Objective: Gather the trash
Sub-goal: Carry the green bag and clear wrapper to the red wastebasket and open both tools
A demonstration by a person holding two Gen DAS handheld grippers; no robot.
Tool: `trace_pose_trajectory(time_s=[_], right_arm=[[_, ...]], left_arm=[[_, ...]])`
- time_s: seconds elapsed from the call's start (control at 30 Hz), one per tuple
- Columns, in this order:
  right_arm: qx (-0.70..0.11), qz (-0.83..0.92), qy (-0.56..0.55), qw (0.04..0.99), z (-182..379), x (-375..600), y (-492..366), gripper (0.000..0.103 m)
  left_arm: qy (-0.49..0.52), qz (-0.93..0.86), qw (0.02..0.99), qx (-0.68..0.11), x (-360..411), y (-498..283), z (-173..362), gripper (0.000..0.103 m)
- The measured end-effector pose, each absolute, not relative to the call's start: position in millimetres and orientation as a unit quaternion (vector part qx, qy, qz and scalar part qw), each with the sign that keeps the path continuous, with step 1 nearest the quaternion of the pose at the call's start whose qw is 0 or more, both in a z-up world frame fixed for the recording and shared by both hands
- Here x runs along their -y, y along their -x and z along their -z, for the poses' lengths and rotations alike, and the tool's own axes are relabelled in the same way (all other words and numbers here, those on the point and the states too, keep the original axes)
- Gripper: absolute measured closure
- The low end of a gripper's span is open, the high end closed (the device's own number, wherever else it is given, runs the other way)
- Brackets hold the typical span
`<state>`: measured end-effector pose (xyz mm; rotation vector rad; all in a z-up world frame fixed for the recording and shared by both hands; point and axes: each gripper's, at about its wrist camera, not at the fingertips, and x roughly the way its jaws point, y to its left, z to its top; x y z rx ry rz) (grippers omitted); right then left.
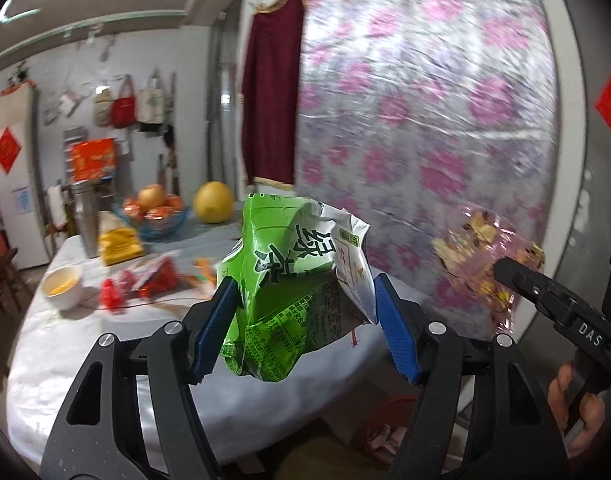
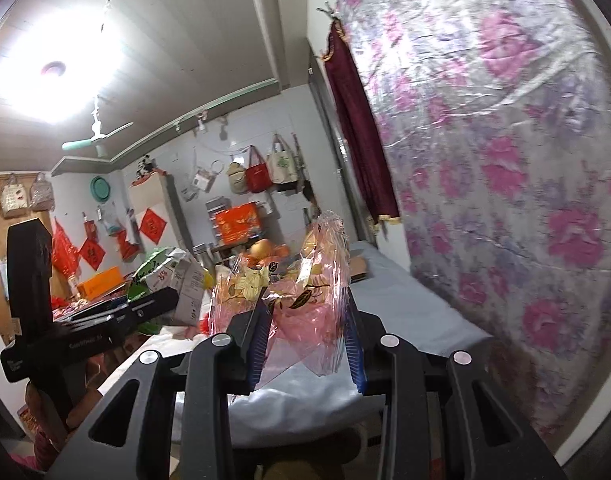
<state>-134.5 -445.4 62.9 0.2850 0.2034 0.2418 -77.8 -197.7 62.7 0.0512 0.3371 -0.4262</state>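
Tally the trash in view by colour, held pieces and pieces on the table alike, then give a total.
Green: 1, the crumpled tea carton in the left gripper.
Pink: 1, the clear flowered wrapper in the right gripper.
Red: 2, the wrappers on the table.
Total: 4.

Green-and-white carton (image 1: 289, 280), pink flowered wrapper (image 2: 305, 280), blue-padded tongs (image 1: 305, 320)
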Motion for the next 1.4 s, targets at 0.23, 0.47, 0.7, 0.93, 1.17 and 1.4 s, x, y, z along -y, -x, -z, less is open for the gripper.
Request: trace_pose_trajectory(time_s=[0.23,0.47,0.7,0.93,1.17,1.4], right_arm=[[-0.111,-0.074,-0.166,0.977,-43,498,139,0.069],[-0.145,-0.031,-0.183,0.972,-6,537,136,0.069],[-0.202,0.008,-0.203,0.958,48,567,127,0.069],[-0.273,0.045,-0.216,0.936,112,592,120,0.069],[-0.352,0.061,-0.227,0.906,183,602,105,0.069],[-0.461,0.026,-0.222,0.859,279,575,72,0.053]], left_arm=[[-0.061,0.272,0.939,-0.203,270,69,-39,0.035],[-0.091,0.306,0.913,-0.254,328,52,1,0.035],[-0.104,0.325,0.886,-0.315,364,28,52,0.035],[-0.125,0.330,0.859,-0.371,391,9,105,0.035],[-0.158,0.329,0.827,-0.428,413,-4,162,0.035],[-0.182,0.326,0.814,-0.444,423,-5,187,0.035]])
